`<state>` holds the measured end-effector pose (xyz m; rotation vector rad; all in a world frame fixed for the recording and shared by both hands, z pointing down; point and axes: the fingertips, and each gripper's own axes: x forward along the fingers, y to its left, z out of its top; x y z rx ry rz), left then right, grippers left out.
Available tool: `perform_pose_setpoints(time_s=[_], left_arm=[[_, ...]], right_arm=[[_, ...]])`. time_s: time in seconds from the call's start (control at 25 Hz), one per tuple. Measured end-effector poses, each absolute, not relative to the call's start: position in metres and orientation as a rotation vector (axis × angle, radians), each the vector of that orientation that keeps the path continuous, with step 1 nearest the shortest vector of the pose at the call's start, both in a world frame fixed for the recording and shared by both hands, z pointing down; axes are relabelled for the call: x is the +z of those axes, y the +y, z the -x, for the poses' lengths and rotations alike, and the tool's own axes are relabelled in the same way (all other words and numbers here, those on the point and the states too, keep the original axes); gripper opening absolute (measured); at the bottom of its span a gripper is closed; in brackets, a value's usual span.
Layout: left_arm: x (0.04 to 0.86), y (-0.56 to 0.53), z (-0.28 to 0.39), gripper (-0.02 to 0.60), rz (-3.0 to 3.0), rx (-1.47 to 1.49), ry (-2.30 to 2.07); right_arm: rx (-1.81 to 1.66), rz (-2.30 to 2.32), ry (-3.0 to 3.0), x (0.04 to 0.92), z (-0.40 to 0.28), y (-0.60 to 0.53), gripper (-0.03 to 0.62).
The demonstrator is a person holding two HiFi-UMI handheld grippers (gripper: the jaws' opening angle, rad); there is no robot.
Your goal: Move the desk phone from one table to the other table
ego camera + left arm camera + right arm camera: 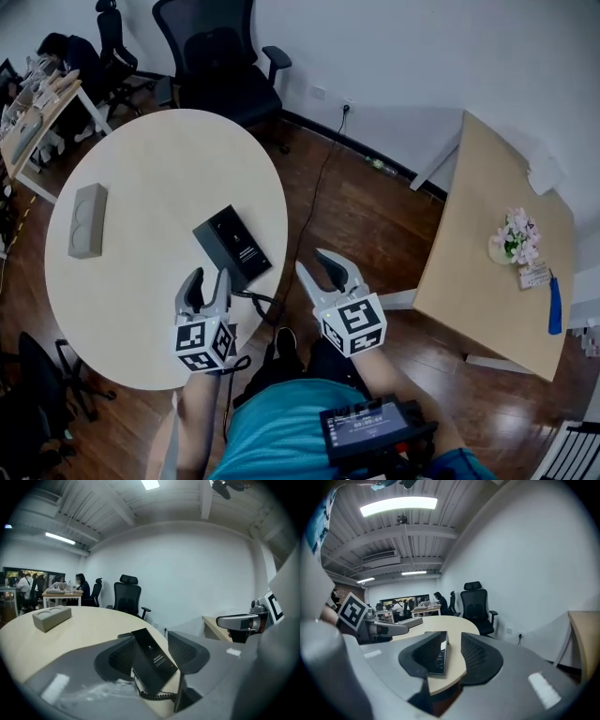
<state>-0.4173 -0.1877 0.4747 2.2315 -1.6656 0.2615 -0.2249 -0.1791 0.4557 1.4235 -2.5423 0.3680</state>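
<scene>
Desk phone (232, 246): black, lying on the round table (141, 169) close to its right edge, with the coiled cord trailing off its near end. Left gripper (208, 279): over the table just beside the phone's near corner, jaws released and apart, pads not pressing on it. Right gripper (312, 262): past the table's edge, jaws likewise apart and empty. Grey box (87, 220): far left of the same table. Rectangular wooden table (487, 253): well apart to the right, bearing a small flower pot (517, 234).

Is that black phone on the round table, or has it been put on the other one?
On the round table: the phone sits near its edge. The rectangular table shows no phone.
</scene>
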Motion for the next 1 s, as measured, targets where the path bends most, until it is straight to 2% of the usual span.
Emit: perform_pose_setpoints(time_s=[0.12,0.36,1.0], left_arm=[[0.505,-0.203,0.430,0.275,-2.149,0.273,-1.635],[0.544,-0.227,0.434,0.305,-2.007,0.220,-1.563],[0.596,-0.236,0.435,0.307,-1.841,0.265,-1.501]], right_arm=[[0.413,-1.300,-2.563,0.473,0.254,-0.201,0.144],[0.584,-1.078,-2.576,0.518,0.289,-0.231,0.178],[0.867,-0.615,-2.503,0.596,0.342,-0.259,0.218]])
